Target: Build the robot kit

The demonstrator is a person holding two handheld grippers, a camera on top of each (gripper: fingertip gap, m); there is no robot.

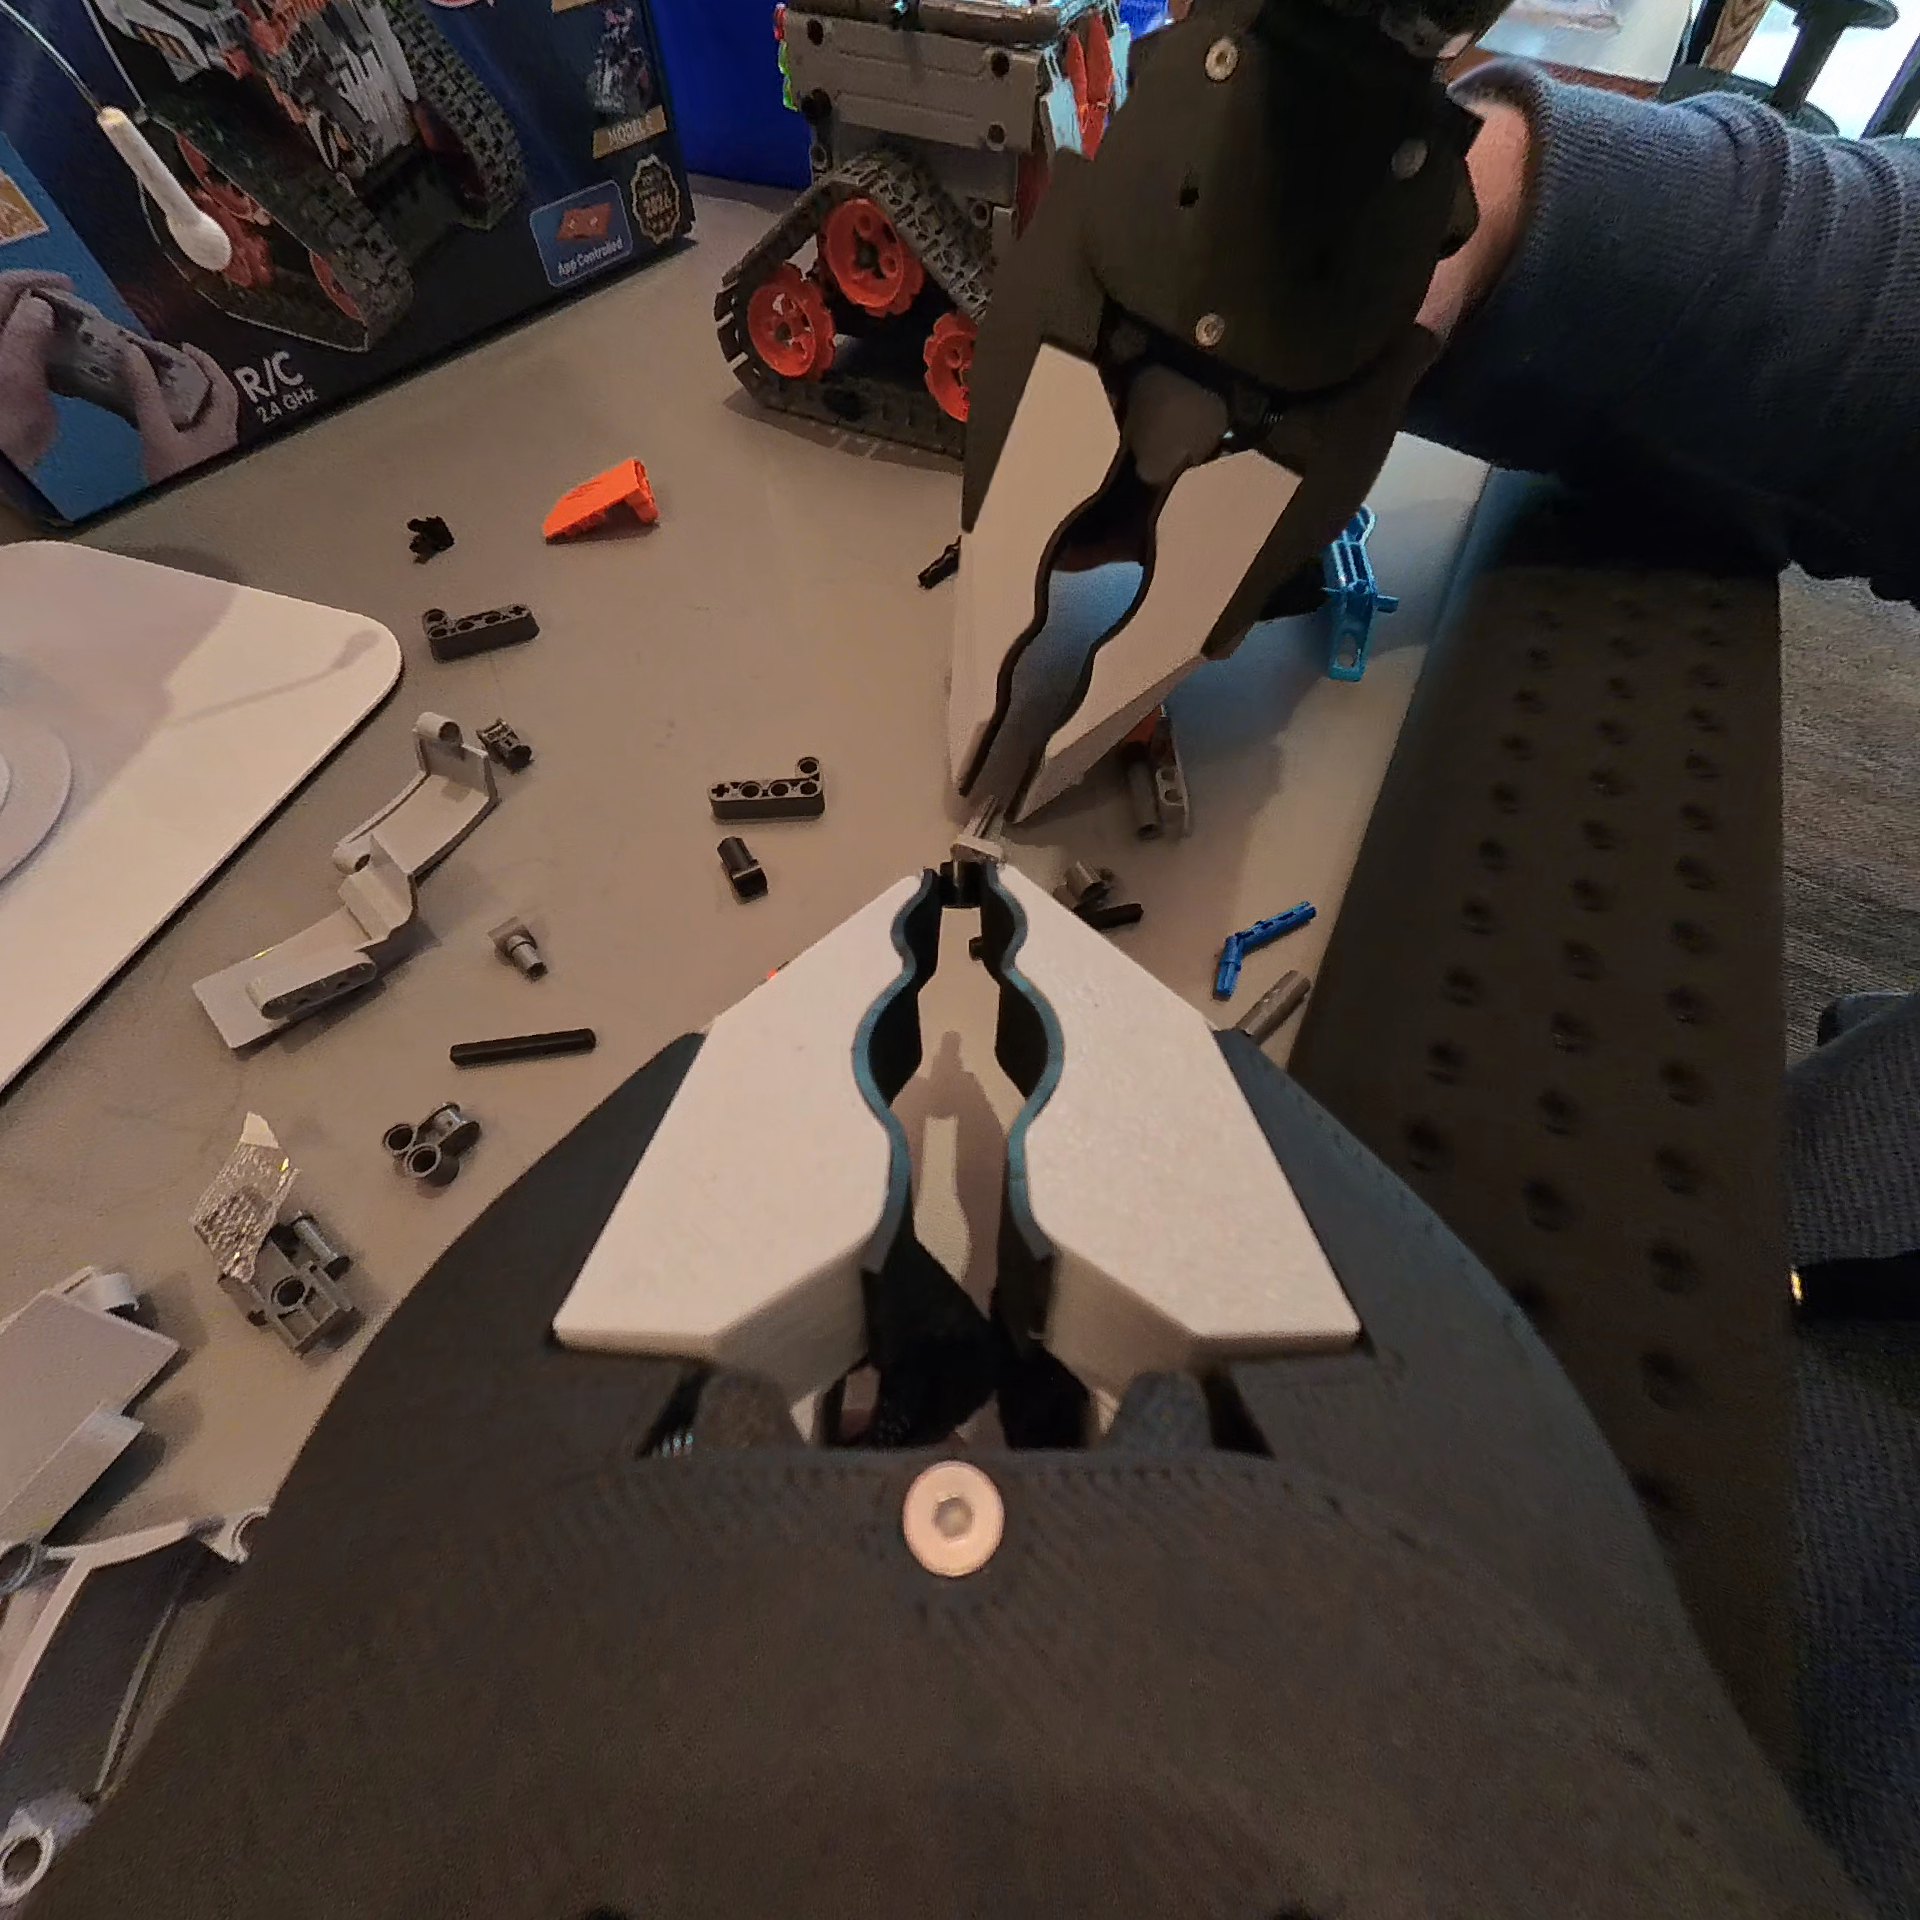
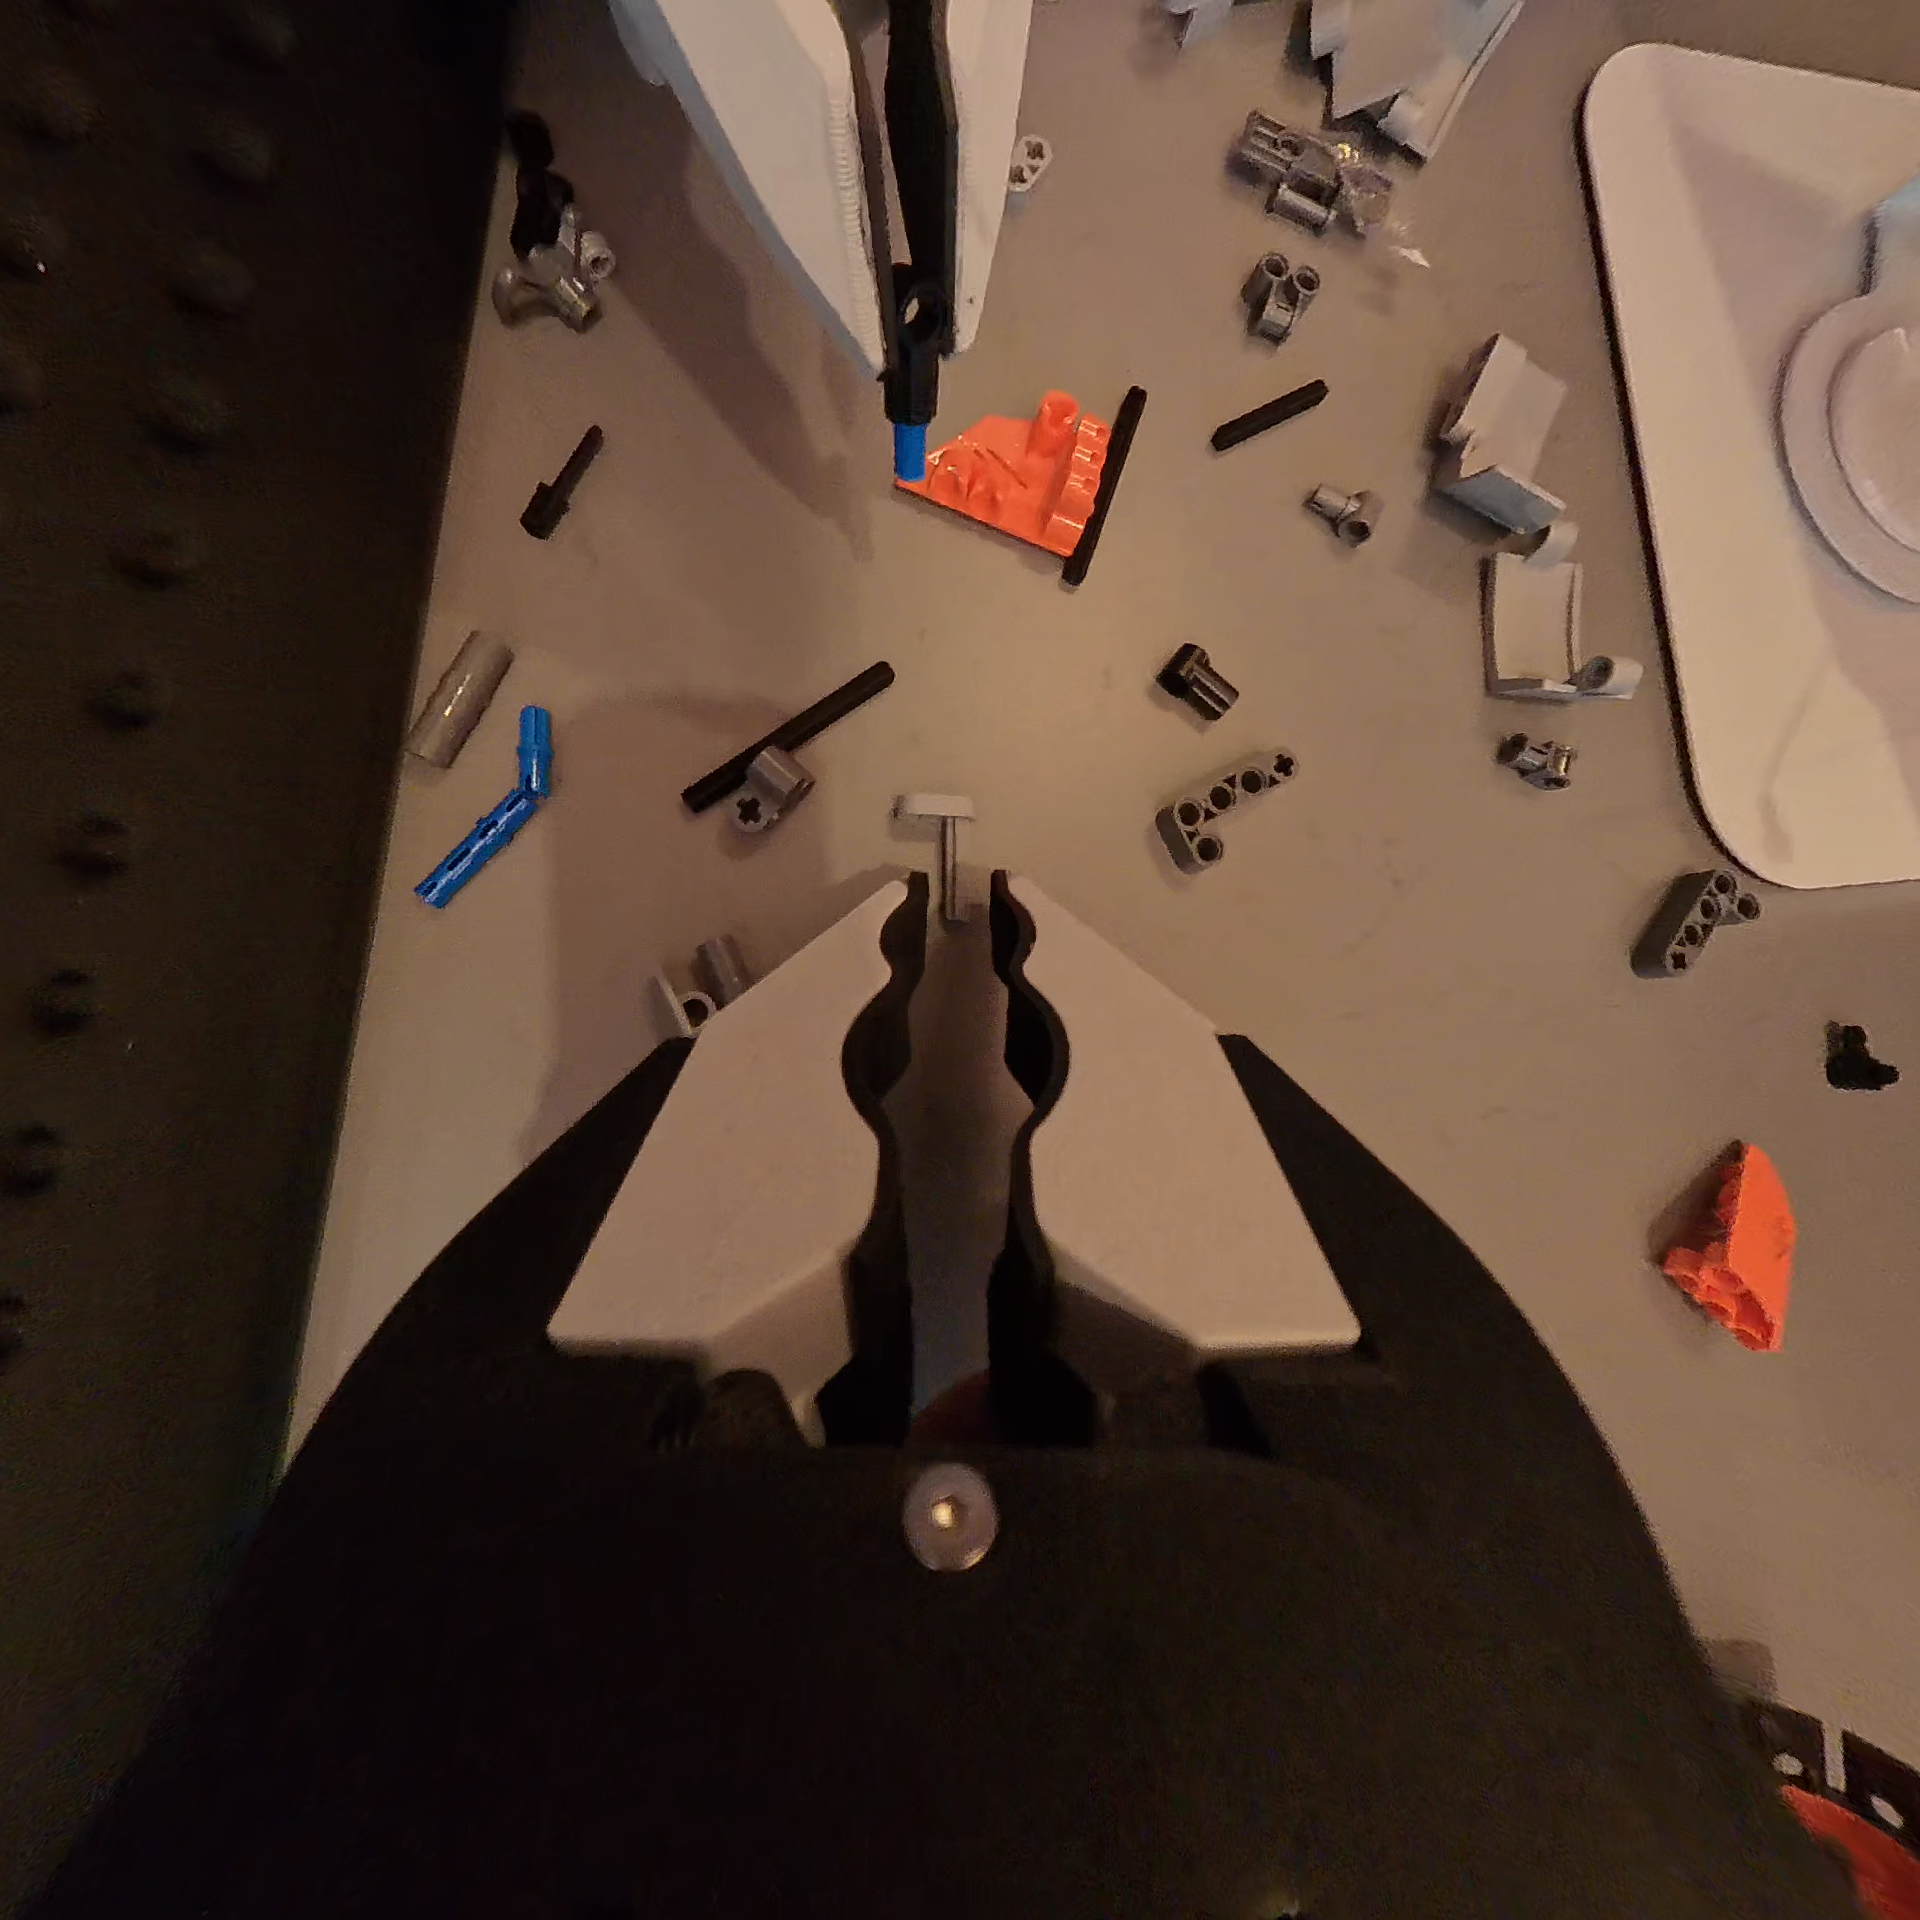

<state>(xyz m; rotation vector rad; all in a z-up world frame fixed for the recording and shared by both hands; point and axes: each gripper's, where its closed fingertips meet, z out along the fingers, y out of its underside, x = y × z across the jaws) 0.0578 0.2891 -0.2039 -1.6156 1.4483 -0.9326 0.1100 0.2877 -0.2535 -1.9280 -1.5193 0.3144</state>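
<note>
My left gripper (image 1: 961, 885) is shut on a small black connector (image 1: 958, 873) pinched at its fingertips. In the right wrist view the left gripper (image 2: 925, 353) comes in from the top, and the connector (image 2: 916, 322) carries a blue pin (image 2: 909, 449) at its lower end. My right gripper (image 2: 954, 883) holds a small light grey T-shaped axle piece (image 2: 933, 808) by its stem, above the table. In the left wrist view the right gripper (image 1: 987, 795) reaches down from the upper right, and its grey piece (image 1: 979, 840) hangs just above the black connector.
Several loose grey, black, blue and orange building pieces lie on the grey table (image 1: 644, 665). A tracked toy vehicle with orange wheels (image 1: 862, 270) and its box (image 1: 312, 208) stand at the back. A white tray (image 1: 156, 727) lies left, a dark studded mat (image 1: 1558, 935) right. A person's sleeve (image 1: 1714, 312) shows. Left tips to right tips: about 8 centimeters.
</note>
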